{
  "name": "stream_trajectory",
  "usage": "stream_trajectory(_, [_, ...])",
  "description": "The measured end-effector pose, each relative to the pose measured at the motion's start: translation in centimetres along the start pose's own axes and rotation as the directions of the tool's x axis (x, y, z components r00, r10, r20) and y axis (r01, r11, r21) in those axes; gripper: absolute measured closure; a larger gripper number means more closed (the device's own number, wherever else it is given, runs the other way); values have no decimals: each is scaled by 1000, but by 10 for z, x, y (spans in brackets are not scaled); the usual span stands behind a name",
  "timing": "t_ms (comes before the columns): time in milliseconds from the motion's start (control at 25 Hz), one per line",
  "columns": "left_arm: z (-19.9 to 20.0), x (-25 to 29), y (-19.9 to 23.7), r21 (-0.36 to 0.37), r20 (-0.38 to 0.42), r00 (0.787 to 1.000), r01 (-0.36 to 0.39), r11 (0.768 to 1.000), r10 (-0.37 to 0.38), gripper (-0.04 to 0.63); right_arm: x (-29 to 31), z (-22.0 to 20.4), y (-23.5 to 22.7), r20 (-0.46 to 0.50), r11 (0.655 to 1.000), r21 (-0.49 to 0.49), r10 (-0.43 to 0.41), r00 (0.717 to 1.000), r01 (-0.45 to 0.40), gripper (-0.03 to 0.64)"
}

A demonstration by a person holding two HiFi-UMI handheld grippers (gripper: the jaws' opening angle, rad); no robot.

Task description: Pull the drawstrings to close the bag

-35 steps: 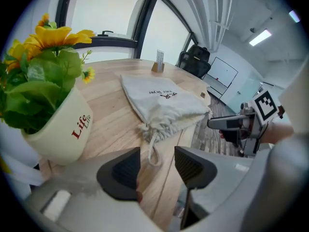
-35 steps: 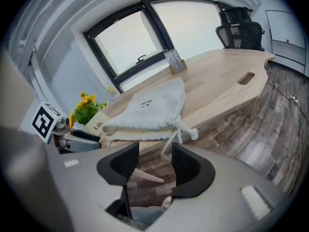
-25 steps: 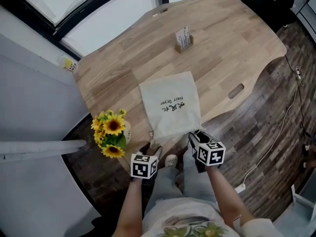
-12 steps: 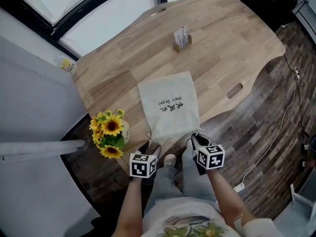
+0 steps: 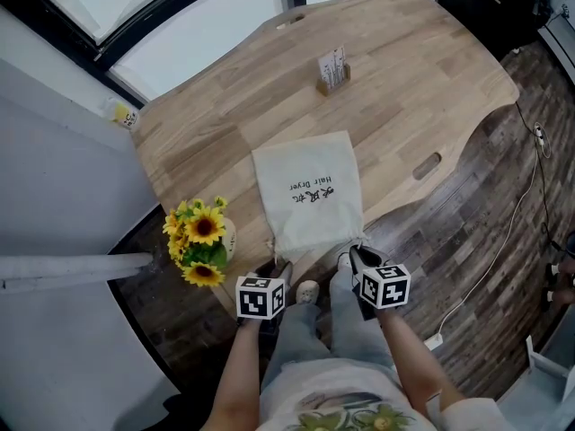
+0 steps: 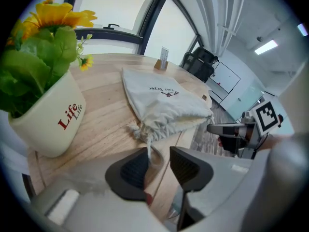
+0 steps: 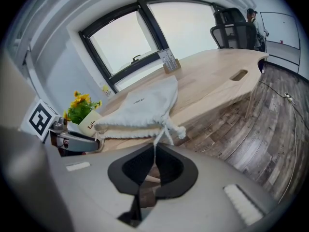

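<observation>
Drawstrings (image 6: 148, 149) lie between left gripper's (image 6: 158, 158) closing, right gripper's (image 7: 154, 149) clamped jaws.

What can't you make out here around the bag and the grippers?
Drawstring bag contents: hidden by its cloth, every view.
Card holder print: too small, head view.
Left drawstring end: lost between the left gripper's closing jaws, left gripper view.
Right drawstring end: buried inside the shut right gripper, right gripper view.

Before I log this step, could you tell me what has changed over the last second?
The right tool closed on the right drawstring. The left tool is closing around the left drawstring, not yet gripping it. The bag and sunflower mug stayed put.
</observation>
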State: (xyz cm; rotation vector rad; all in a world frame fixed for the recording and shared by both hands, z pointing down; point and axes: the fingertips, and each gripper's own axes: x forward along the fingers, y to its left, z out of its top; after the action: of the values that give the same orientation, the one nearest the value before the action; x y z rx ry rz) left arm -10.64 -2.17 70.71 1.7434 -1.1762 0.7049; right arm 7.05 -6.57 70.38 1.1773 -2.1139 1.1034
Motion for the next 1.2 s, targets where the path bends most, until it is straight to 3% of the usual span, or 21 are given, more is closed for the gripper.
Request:
stream_trajectory(120, [5, -4, 3, -22, 42, 999, -27, 999, 28, 585, -1, -1, 1, -2, 1000, -4, -1, 1000, 1, 603])
stream_trajectory(160, [8, -5, 3, -36, 59, 998, -24, 999, 26, 589, -1, -1, 1, -2, 1000, -5, -2, 1000, 2, 603])
stream_trajectory(320, [11, -9, 3, -32, 87, 996, -30, 999, 33, 589, -3, -3, -1, -3, 1000, -12, -14, 1000, 14, 603])
stream_trajectory(520, [6, -12, 25, 25, 58, 980, -191, 981, 189, 589, -6, -2, -7, -16, 996, -53, -75, 997, 74, 603])
stream_trajectory(760, [6, -11, 38, 49, 72, 955, -291, 955, 288, 588, -13, -4, -11, -28, 992, -78, -97, 995, 94, 603])
stream_trajectory(800, [3, -8, 39, 56, 63, 952, -304, 951, 300, 575, -14, -5, -11, -27, 993, -79, -94, 995, 91, 603])
stream_trajectory(880, [0, -2, 38, 68, 41, 947, -321, 945, 319, 469, -15, -6, -10, -25, 993, -82, -88, 996, 85, 603])
stream_trajectory(920, [1, -1, 38, 72, 41, 943, -333, 940, 331, 457, -15, -6, -10, -24, 993, -84, -86, 996, 83, 603])
stream_trajectory(1200, [9, 4, 38, 65, 69, 926, -376, 924, 372, 470, -15, -10, -15, -38, 988, -101, -119, 992, 114, 603])
